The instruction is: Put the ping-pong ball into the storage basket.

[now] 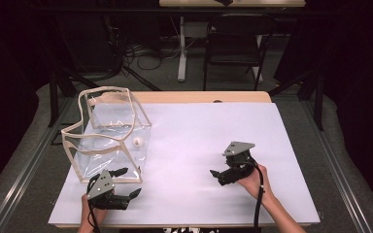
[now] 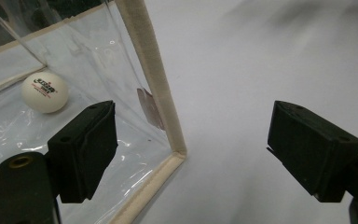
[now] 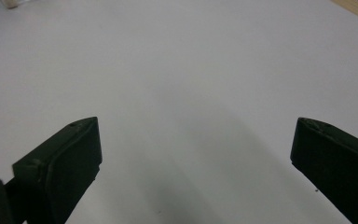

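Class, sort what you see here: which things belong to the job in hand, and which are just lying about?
In the job:
- clear bag with cream trim, standing open on the table
- white ball inside it
- left tongs, open at the bag's near corner
- right tongs, open over bare table

Lying about:
- dark chair behind the table
- cables on the floor

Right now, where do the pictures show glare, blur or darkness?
High view: the room behind is dark, the white table brightly lit. Left gripper view: glare streaks on the clear bag, yet the ball and its print are sharp. Right gripper view: soft shadow between the open jaws, far corners blurred.
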### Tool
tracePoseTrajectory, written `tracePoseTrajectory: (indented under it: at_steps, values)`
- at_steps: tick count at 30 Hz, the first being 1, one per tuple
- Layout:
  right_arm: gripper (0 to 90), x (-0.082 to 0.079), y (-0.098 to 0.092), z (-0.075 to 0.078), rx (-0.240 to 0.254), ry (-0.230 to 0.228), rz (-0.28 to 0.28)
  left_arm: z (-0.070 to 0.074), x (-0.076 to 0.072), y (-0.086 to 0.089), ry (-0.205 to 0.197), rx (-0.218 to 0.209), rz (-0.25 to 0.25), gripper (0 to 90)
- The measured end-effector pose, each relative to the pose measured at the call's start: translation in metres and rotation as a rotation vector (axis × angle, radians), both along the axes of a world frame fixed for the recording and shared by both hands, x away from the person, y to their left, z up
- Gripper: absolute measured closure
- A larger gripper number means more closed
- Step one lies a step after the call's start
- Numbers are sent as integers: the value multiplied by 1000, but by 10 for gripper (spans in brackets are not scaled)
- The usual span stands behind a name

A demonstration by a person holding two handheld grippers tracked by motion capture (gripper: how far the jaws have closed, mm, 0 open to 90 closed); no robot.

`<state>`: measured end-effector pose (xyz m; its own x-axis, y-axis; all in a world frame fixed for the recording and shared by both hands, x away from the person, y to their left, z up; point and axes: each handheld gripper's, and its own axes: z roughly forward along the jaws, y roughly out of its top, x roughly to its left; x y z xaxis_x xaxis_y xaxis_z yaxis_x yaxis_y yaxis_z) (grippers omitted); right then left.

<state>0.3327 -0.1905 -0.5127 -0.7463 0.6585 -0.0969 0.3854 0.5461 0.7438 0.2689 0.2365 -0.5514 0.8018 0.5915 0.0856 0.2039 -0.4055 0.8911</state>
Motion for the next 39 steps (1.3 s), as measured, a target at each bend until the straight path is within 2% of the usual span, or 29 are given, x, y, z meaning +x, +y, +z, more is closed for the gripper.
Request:
tracePoseTrajectory:
  at_steps: [9,14,27,39]
  values:
    - [11,-15,-15,-9,13,-20,-28,0,0,0,1,5,1,161]
    - [11,-22,-21,-13,18,-16,-41,0,0,0,2,5,2,161]
    - [11,-40,-28,-16,13,-38,-51,0,0,0,3,6,1,161]
    - [13,-53,-42,-21,23,-45,-87,-1,1,0,8,6,5,161]
